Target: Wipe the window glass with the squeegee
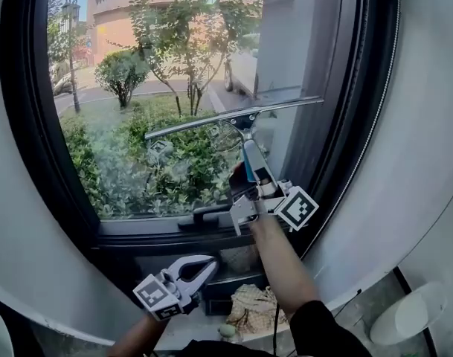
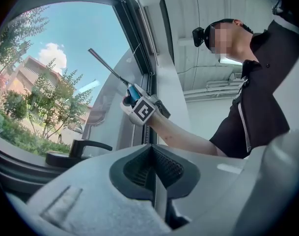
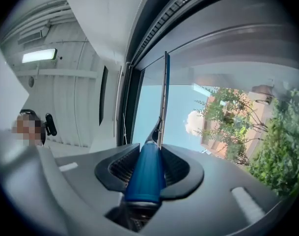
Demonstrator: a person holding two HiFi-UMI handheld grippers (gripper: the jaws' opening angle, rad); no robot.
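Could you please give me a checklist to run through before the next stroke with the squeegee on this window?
1. Grip: the right gripper is shut on the blue handle of the squeegee. Ok.
2. Contact: the blade is close to the glass, but touch is not clear. Cannot tell.
3. Level: the blade's right end sits higher in the head view. Not ok.
4. Spare hand: the left gripper is shut, empty, low and apart from the squeegee. Ok.
5. Obstacle: the window handle lies below the blade, apart from it. Ok.
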